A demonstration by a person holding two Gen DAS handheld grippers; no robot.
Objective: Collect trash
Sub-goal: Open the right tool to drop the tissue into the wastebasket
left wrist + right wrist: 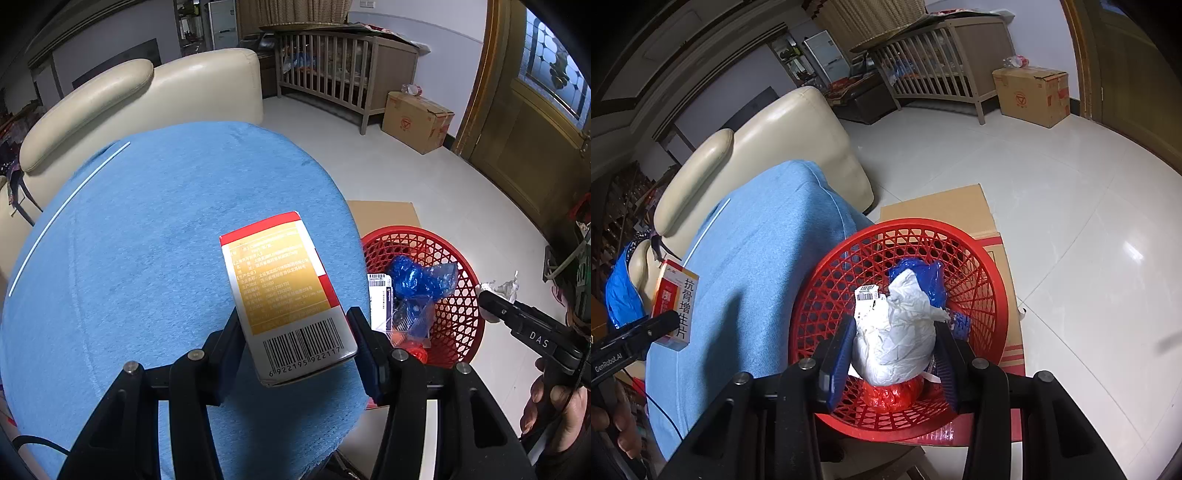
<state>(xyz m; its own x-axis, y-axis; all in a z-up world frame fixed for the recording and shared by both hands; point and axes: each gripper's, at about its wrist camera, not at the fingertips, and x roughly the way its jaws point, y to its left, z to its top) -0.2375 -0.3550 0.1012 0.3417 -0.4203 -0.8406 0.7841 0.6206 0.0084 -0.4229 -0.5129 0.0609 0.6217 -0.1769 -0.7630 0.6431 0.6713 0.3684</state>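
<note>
the left gripper (295, 328) holds a red and yellow box (286, 295) with a barcode, its 2 fingers (231, 339) pinching the box's long sides. the box hangs over a blue cloth-covered surface (147, 240), near its right edge. a thin white straw (66, 214) lies on the far left of the cloth.

just beside the surface, a red mesh basket (979, 266) sits on a flat piece of cardboard (942, 203) on the floor. inside it lie a blue plastic bag (927, 277), a barcoded label (867, 293) and a red wrapper (894, 395).

the right gripper (894, 343) is above the basket, its fingers (842, 350) pinching a crumpled white paper wad (897, 339).

a cream sofa (166, 88) stands behind the surface, with a wooden crib (332, 70) and a cardboard carton (417, 122) farther off.
</note>
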